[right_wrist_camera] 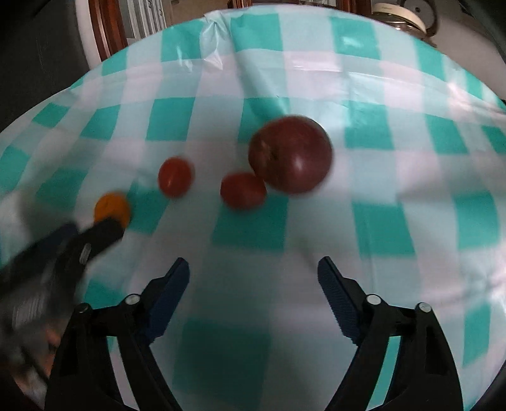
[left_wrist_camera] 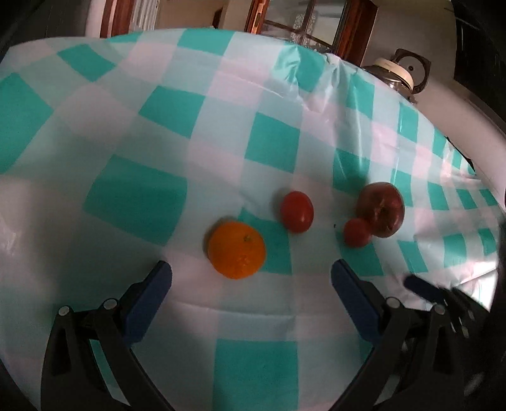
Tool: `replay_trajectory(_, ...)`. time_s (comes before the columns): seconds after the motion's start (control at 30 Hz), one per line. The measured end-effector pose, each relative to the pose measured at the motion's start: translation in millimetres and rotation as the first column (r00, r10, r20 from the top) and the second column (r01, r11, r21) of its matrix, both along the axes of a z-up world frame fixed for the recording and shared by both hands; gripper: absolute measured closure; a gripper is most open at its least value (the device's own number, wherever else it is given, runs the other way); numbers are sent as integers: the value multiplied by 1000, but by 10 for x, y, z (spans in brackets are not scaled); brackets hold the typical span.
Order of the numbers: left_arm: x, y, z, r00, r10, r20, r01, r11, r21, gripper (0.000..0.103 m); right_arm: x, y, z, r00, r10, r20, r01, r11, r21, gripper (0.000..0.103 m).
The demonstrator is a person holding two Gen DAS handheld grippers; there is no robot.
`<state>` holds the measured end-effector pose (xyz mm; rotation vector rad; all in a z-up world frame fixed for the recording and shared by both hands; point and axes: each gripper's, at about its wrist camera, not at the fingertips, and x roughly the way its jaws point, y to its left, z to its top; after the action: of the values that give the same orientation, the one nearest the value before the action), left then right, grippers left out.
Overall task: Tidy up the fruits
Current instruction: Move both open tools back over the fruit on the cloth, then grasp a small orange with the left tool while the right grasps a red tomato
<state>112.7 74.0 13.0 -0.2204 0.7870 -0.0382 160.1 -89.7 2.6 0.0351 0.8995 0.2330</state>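
An orange (left_wrist_camera: pixel 237 249) lies on the teal-and-white checked tablecloth (left_wrist_camera: pixel 142 126), just ahead of my open, empty left gripper (left_wrist_camera: pixel 251 276). A tomato (left_wrist_camera: pixel 296 211) lies behind it to the right. A second, smaller tomato (left_wrist_camera: pixel 356 232) touches a dark red apple (left_wrist_camera: pixel 381 208) further right. In the right wrist view the apple (right_wrist_camera: pixel 290 154) and the small tomato (right_wrist_camera: pixel 243 190) lie ahead of my open, empty right gripper (right_wrist_camera: pixel 253 273). The other tomato (right_wrist_camera: pixel 175 176) and the orange (right_wrist_camera: pixel 112 207) are to the left, with the left gripper blurred in front of the orange.
A glass kettle (left_wrist_camera: pixel 397 76) with a cream lid stands past the table's far right edge. Wooden window or door frames (left_wrist_camera: pixel 316 22) are behind the table. The tablecloth (right_wrist_camera: pixel 411 221) has creases near its far edge.
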Motion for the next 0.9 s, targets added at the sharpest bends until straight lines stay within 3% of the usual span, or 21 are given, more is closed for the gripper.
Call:
replay_trajectory(0.13,62,167,-47,999,42,-13,-43,994,-96,2,296,148,-13,999,36,-4,-36,999,-22,30)
replay_trajectory(0.3,18,191,-25,998,61,8,-60,993,-100,2,471,196,0,999,43,-3,-43,999,-18,29)
replay_trajectory(0.43,7,282,-22,997,70,14,-67,985,-161,2,538,200,19,999,39,-1,-39,999,-31,34)
replay_trajectory(0.63,20,177,-18,999,52,13,-50,993,-104,2,602,121,59,1000,20,8,-20,998,-57,53)
replay_trajectory(0.67,26,172,-23,999,49,11,-47,994,-102,2,579,111,71,999,41,13,-41,998,-38,68)
replay_trajectory(0.73,51,163,-39,999,39,0,-39,994,-100,2,502,52,88,999,26,22,-25,999,-39,68)
replay_trajectory(0.9,110,102,-69,1000,10,-22,-12,997,-78,2,233,-287,131,999,-23,39,20,997,73,68)
